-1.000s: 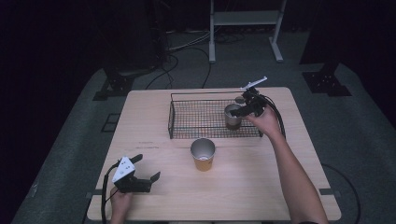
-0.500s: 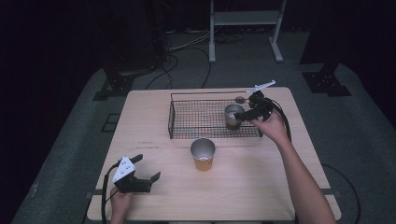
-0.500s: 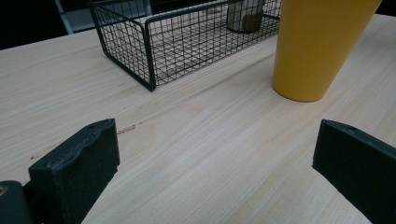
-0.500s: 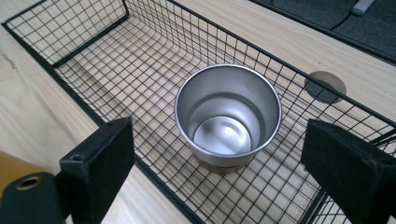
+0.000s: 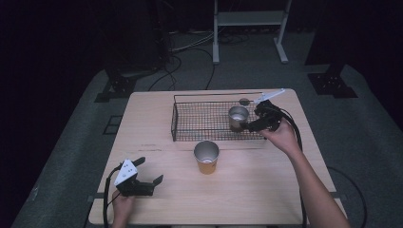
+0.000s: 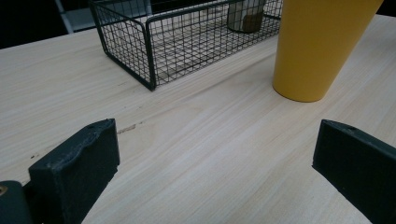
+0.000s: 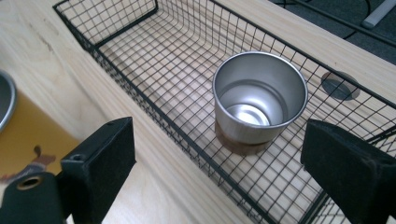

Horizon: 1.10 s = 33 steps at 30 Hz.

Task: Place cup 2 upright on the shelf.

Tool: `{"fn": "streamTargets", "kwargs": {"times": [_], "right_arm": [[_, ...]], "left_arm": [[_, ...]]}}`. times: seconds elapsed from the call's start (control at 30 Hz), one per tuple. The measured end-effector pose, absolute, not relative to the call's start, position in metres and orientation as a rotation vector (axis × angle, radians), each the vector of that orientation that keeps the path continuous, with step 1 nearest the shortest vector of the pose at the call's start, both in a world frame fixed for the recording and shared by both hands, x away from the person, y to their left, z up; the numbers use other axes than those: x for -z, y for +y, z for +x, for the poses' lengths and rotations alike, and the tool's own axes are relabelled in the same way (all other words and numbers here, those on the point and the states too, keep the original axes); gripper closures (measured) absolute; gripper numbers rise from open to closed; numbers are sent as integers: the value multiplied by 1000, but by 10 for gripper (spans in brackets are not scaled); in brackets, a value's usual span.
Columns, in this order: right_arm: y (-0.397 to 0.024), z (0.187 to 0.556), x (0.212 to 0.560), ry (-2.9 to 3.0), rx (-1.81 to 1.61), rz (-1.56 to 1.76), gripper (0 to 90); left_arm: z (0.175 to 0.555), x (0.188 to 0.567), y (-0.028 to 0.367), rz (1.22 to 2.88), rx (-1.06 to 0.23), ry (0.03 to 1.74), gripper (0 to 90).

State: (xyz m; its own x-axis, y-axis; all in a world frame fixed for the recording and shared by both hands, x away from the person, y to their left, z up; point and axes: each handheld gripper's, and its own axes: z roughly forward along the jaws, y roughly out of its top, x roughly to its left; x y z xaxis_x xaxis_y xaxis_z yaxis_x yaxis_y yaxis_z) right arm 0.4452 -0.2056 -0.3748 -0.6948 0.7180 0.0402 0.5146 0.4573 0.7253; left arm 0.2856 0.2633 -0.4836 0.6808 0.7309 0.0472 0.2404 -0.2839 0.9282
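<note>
My right gripper [image 5: 251, 124] hung open and empty at the steel cup's [image 5: 238, 118] 3 o'clock, leaving it standing in the basket [image 5: 190, 124]; my left gripper [image 5: 151, 179], open and empty too, rested apart.

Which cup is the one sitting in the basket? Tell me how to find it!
Find the black wire basket at the far side of the wooden table. Near its right end stands a short steel cup with a brown base, empty inside. The other cup, yellow outside, stands on the bare table outside the basket.

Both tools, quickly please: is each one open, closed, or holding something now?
Left tool: open, holding nothing, above the table.
Right tool: open, holding nothing, near the steel cup.
</note>
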Motion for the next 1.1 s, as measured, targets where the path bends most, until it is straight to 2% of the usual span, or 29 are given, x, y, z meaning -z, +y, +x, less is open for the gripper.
{"fn": "streamTargets", "kwargs": {"times": [1.1], "right_arm": [[-188, 374, 374, 2502, -1186, 813, 93]], "left_arm": [[285, 484, 263, 1839, -583, 767, 0]]}}
